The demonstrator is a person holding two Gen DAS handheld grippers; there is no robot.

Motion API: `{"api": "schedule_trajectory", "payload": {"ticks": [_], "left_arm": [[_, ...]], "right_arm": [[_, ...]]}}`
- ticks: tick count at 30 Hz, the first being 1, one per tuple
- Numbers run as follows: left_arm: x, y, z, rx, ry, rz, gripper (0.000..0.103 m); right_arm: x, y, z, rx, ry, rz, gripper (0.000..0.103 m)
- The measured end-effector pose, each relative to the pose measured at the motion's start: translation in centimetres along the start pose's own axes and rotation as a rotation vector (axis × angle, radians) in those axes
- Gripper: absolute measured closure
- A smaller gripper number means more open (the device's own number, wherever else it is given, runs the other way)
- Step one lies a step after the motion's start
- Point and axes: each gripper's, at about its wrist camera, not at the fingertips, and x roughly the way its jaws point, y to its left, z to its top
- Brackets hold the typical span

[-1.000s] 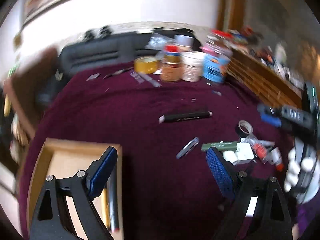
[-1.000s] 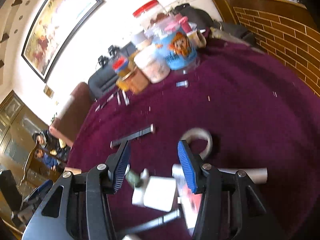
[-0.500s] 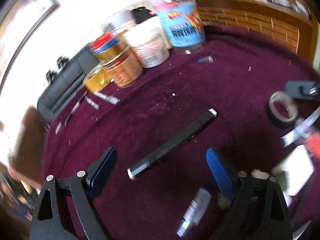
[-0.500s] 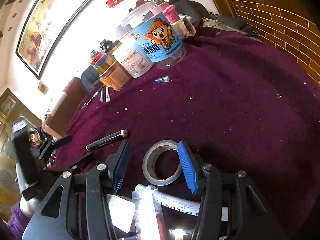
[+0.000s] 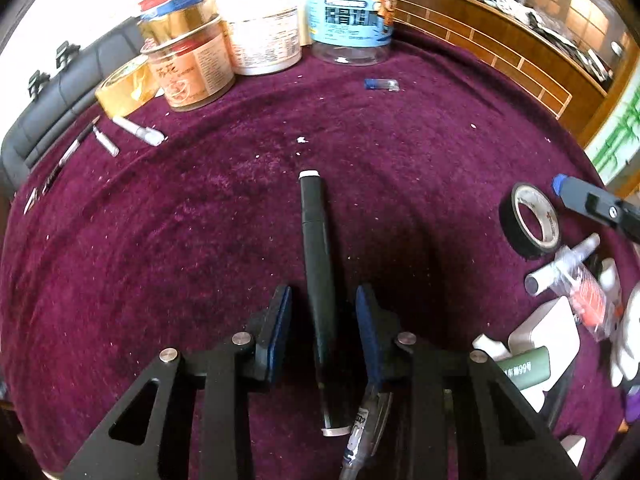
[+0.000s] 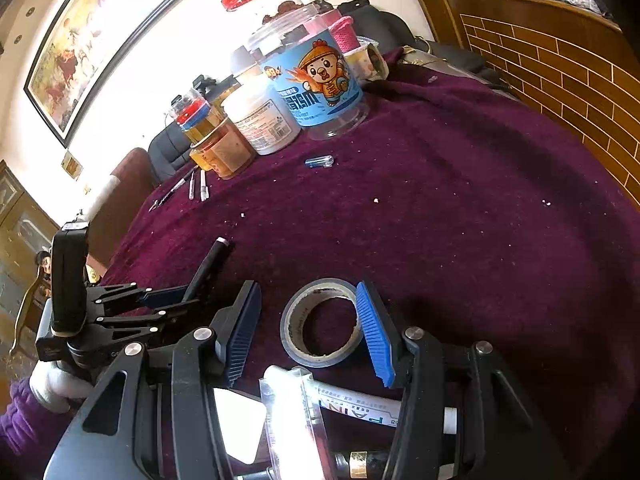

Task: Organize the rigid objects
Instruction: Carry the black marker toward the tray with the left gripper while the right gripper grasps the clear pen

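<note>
Two blue-padded fingers (image 5: pixel 282 320) of the left gripper (image 5: pixel 323 322) are closing around a long black marker pen with silver ends (image 5: pixel 318 280) lying on the purple velvet worktop (image 5: pixel 200 240); gaps remain either side. Right gripper (image 6: pixel 306 330) fingers stand half spread over a grey tape roll (image 6: pixel 320 326), its right finger at the rim; whether it touches cannot be told. A near white tube (image 6: pixel 360 406) reads "PAIN".

Two close, downward-tilted wrist views
</note>
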Motion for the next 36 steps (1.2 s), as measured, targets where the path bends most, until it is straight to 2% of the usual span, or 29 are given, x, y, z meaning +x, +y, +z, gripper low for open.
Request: {"api": "schedule_trajectory", "payload": {"ticks": [1,2,3,4,5,6,7,8,9,11,16,20,22,24,27,29,31,33,36], "left_arm": [[0.2,0.0,0.1,-0.009,-0.005,0.013,0.063],[0.4,-0.1,0.2,-0.019,-0.013,0.044,0.046],[0.6,0.0,0.2,-0.030,-0.022,0.064,0.038],[0.7,-0.1,0.1,-0.045,-0.036,0.067,0.038],[0.8,0.1,0.0,-0.065,-0.046,0.056,0.046],[0.4,0.2,-0.3,-0.098,-0.068,0.040,0.073],[0.2,0.2,-0.4,-0.108,-0.077,0.047,0.086],[-0.5,0.1,-0.7,-0.123,-0.086,0.076,0.092],[-1.6,0.4,-1.4,-0.167,-0.110,0.047,0.092],[-3.1,0.8,-2.1,-0.213,-0.137,0.034,0.092],[-11.8,1.7,-7.2,-0.350,-0.272,-0.063,0.092],[-19.1,1.6,-13.2,-0.420,-0.396,-0.099,0.092],[-21.8,1.8,-16.1,-0.441,-0.449,-0.098,0.092],[-23.7,2.0,-18.6,-0.454,-0.488,-0.073,0.092],[-25.2,3.0,-22.0,-0.484,-0.522,-0.011,0.092],[-25.3,4.3,-24.1,-0.522,-0.535,0.000,0.092],[-25.4,5.7,-25.7,-0.565,-0.548,-0.016,0.092],[-25.2,6.9,-27.1,-0.606,-0.561,-0.025,0.092],[-24.6,8.0,-29.1,-0.645,-0.573,-0.039,0.092]], "right_arm": [[0.0,0.0,0.0,0.000,-0.001,-0.001,0.055],[-0.1,0.0,0.0,0.001,-0.002,-0.002,0.055],[-0.1,0.0,0.0,0.002,-0.002,-0.001,0.055],[-0.1,0.0,0.0,0.002,-0.001,-0.001,0.055],[-0.1,0.0,0.0,0.001,-0.002,-0.001,0.055],[-0.1,0.1,0.0,-0.004,-0.003,-0.002,0.055],[-0.2,0.1,0.0,-0.007,-0.003,-0.002,0.055],[-0.2,0.2,0.0,-0.008,-0.002,0.003,0.055],[-0.2,0.2,0.0,-0.010,-0.003,0.007,0.055],[-0.4,0.4,0.0,-0.020,-0.010,0.003,0.055],[-0.7,0.7,-0.1,-0.043,-0.024,-0.006,0.055],[-0.7,2.0,-0.9,-0.108,-0.034,-0.015,0.055],[-0.4,3.0,-1.5,-0.142,-0.015,0.010,0.055],[-0.3,4.4,-2.0,-0.144,0.020,0.036,0.055],[-0.7,8.3,-3.4,-0.210,0.089,0.135,0.055],[0.3,10.8,-4.4,-0.195,0.220,0.259,0.055],[2.1,12.1,-5.1,-0.136,0.327,0.329,0.055],[4.4,13.0,-5.5,-0.071,0.401,0.321,0.055],[7.2,14.2,-5.5,-0.058,0.411,0.203,0.055]]}}
